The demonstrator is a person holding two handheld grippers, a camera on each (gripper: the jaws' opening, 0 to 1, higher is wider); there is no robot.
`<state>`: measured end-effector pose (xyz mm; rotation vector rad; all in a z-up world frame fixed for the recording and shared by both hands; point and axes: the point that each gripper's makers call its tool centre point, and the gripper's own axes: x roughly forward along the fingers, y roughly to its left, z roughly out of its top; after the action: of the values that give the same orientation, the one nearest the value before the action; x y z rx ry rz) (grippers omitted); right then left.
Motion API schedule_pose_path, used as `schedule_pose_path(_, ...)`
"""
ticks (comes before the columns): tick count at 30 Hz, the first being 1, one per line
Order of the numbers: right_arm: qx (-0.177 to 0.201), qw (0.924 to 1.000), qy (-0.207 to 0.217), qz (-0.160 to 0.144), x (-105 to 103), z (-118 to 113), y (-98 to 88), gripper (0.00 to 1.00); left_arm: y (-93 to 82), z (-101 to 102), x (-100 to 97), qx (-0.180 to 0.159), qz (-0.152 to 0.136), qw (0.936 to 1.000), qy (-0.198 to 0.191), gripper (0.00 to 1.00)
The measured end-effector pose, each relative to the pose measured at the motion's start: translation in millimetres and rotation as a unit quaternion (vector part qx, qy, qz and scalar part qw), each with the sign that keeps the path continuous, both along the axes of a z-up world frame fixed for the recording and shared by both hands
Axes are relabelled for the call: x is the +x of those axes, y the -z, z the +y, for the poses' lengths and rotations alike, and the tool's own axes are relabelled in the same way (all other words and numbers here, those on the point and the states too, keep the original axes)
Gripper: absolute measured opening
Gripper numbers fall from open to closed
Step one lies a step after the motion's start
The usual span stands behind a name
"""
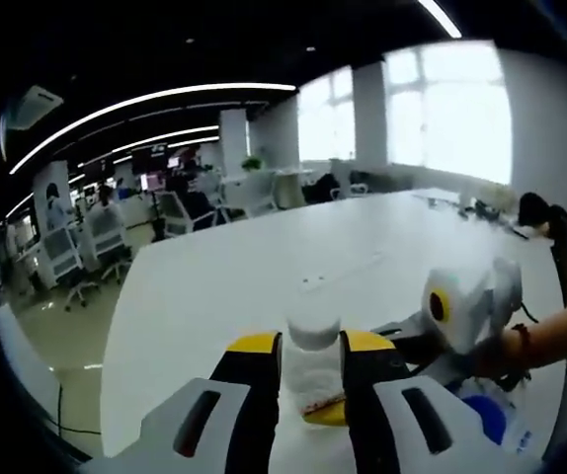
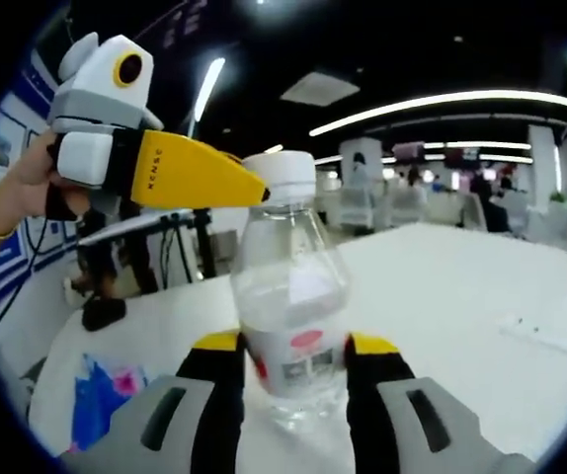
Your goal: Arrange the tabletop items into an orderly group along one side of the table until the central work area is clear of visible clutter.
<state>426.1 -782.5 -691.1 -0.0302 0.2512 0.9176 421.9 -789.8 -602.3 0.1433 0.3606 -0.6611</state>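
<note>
A clear plastic bottle (image 2: pixel 288 296) with a white cap and a red-marked label stands upright between my right gripper's (image 2: pixel 295 346) jaws, which are shut on its lower body. In the left gripper view the same bottle (image 1: pixel 313 370) sits tight between the yellow-tipped jaws of my left gripper (image 1: pixel 311 346), shut on it. In the right gripper view the left gripper (image 2: pixel 254 188) comes in from the left, its yellow jaw against the bottle's neck just under the cap. The right gripper (image 1: pixel 407 341) reaches in from the right, held by a hand (image 1: pixel 550 336). Whether the bottle rests on the table cannot be told.
The long white table (image 1: pixel 264 267) stretches away bare toward the windows. A blue printed packet (image 2: pixel 96 395) lies near the table corner, beside the grippers (image 1: pixel 491 415). Office chairs (image 1: pixel 96 237) and desks stand beyond the table's left edge. Dark items (image 1: pixel 540 212) sit at the far right edge.
</note>
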Motion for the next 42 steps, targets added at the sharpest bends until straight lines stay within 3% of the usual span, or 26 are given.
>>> schedule_pose_path(14,0.005,0.9998,-0.015,0.011,-0.4,0.0,0.2,0.38,2.4,-0.2,-1.1,0.003,0.006,1.0000,-0.003,0.22)
schedule_pose_path(17,0.004,0.9997,-0.020,0.011,-0.2,0.0,0.3,0.38,0.0,-2.3,-1.2,-0.018,0.005,0.9998,-0.005,0.26)
schedule_pose_path(23,0.004,0.9997,-0.021,0.012,-0.5,-0.8,-0.7,0.39,-0.2,0.7,-2.9,-0.022,0.004,0.9997,-0.012,0.33)
schedule_pose_path(25,0.002,0.9999,-0.015,0.007,1.6,-2.6,-2.7,0.43,-2.4,1.5,-4.2,-0.031,0.003,0.9994,-0.015,0.36)
schedule_pose_path(27,0.023,0.9996,-0.013,0.010,2.5,-3.4,-10.6,0.45,-2.7,2.7,-4.9,-0.033,0.002,0.9993,-0.018,0.40)
schedule_pose_path(30,0.019,0.9998,-0.003,0.004,5.8,-8.1,-15.2,0.56,-2.1,4.2,-6.8,-0.034,0.003,0.9992,-0.022,0.46)
schedule_pose_path(35,0.034,0.9989,0.010,0.030,6.0,-16.9,-19.3,0.71,-3.2,7.6,-11.6,-0.040,0.001,0.9988,-0.030,0.56)
schedule_pose_path(42,0.001,0.9989,0.004,0.046,-6.5,-22.0,-15.5,0.83,-7.1,9.4,-18.6,-0.039,-0.006,0.9988,-0.030,0.69)
